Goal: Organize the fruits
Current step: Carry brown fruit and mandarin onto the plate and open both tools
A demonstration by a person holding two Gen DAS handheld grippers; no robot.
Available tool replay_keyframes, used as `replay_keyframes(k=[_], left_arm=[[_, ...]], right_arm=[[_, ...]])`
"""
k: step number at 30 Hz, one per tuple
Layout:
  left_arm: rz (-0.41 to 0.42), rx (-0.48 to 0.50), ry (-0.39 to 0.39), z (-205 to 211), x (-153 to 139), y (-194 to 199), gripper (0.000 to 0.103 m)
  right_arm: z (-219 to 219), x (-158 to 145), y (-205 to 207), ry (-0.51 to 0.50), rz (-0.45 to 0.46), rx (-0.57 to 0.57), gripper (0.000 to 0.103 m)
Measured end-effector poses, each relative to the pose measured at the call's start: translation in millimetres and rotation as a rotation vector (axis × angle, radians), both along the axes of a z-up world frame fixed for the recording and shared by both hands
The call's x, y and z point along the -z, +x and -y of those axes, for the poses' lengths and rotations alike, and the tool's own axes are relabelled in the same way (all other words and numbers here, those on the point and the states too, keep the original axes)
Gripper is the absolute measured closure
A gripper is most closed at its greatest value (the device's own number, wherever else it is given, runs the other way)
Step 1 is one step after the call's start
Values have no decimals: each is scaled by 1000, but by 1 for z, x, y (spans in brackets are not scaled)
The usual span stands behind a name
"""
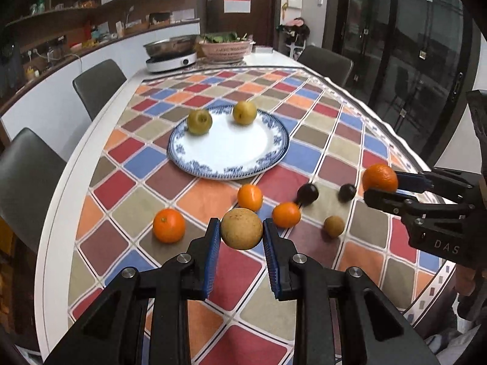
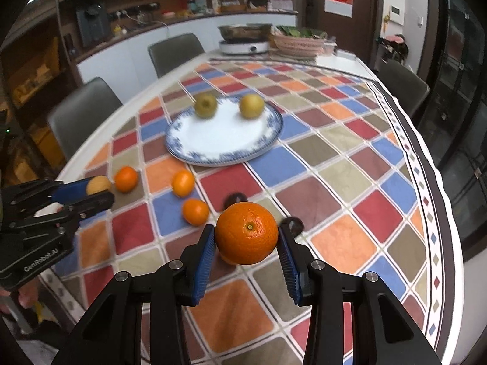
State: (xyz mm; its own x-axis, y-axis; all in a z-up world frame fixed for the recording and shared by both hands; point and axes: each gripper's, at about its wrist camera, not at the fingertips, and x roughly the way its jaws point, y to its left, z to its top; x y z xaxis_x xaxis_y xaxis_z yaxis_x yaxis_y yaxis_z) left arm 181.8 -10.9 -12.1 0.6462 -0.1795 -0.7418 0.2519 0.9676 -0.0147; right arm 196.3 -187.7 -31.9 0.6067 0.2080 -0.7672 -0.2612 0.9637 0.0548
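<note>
My left gripper (image 1: pixel 241 233) is shut on a tan round fruit (image 1: pixel 241 228), held above the checked tablecloth. My right gripper (image 2: pixel 246 238) is shut on a large orange (image 2: pixel 246 232), also lifted off the cloth. Each gripper shows in the other's view: the right gripper (image 1: pixel 380 188) with its orange (image 1: pixel 380 181), the left gripper (image 2: pixel 99 193) with its tan fruit (image 2: pixel 99 185). A blue-rimmed white plate (image 1: pixel 228 152) carries two yellow-green fruits (image 1: pixel 199 121) (image 1: pixel 244 112) at its far side. Three oranges (image 1: pixel 169 225) (image 1: pixel 249 197) (image 1: pixel 286 214), two dark fruits (image 1: pixel 307 194) (image 1: pixel 347 192) and a small brown fruit (image 1: pixel 334 226) lie on the cloth.
At the table's far end stand an induction cooker with a steel pan (image 1: pixel 170 57) and a pink basket of greens (image 1: pixel 226 48). Grey chairs (image 1: pixel 97 85) (image 1: pixel 325 64) line both sides. The table's edge (image 2: pixel 438 182) curves close on the right.
</note>
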Motion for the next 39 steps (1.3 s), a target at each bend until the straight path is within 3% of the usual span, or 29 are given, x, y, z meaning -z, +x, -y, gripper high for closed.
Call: replay_keyframes(k=[25, 39], left_arm=[[89, 24, -12, 1, -43, 58, 75], [32, 44, -24, -1, -35, 128, 75]], right_arm=[[-25, -54, 57, 93, 112, -147, 61], [-39, -52, 128, 97, 55, -179, 61]])
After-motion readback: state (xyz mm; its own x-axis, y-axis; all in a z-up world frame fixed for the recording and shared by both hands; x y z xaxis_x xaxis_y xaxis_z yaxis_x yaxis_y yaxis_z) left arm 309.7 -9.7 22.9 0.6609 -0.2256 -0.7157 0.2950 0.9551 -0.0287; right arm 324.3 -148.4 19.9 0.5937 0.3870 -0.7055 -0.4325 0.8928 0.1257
